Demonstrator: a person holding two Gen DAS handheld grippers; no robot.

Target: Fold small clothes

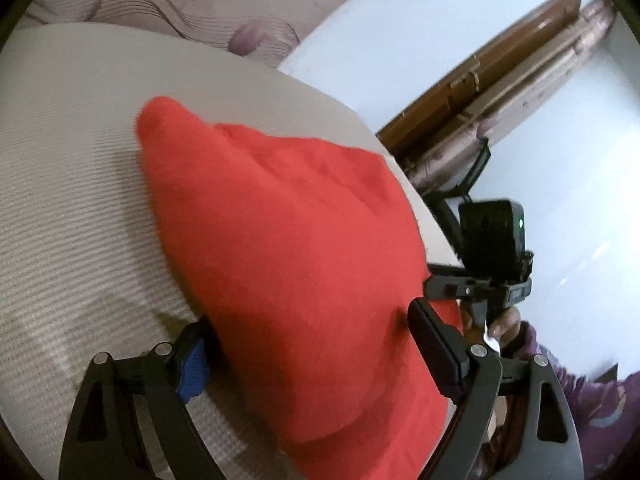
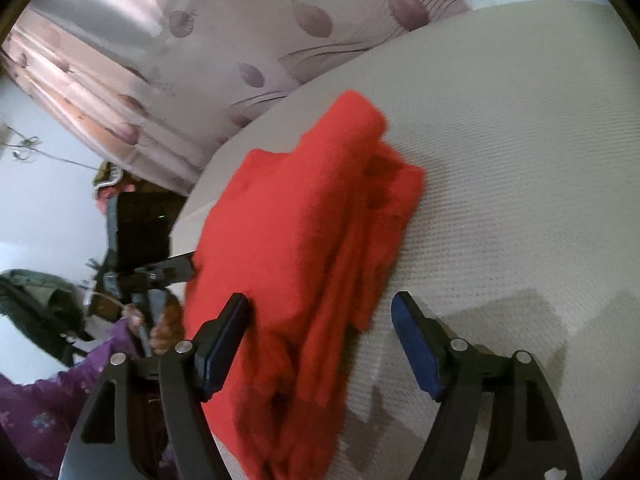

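Both tools, left [image 1: 308,354] and right [image 2: 320,344], gape wide around blurred red garment [image 1: 288,248]; its near edge is cut off.

I see one red garment [image 1: 280,248], soft and creased, bunched into loose overlapping folds, lying near the edge of the pale ribbed table [image 1: 72,168].

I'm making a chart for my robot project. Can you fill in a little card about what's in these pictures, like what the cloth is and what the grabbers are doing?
cloth: red garment, bunched in folds, not flat
where it lies: on a pale textured table, near its edge
left gripper: open, fingers on either side of the cloth
right gripper: open, cloth between its fingers
folded neatly: not yet
background: curtain with purple petals
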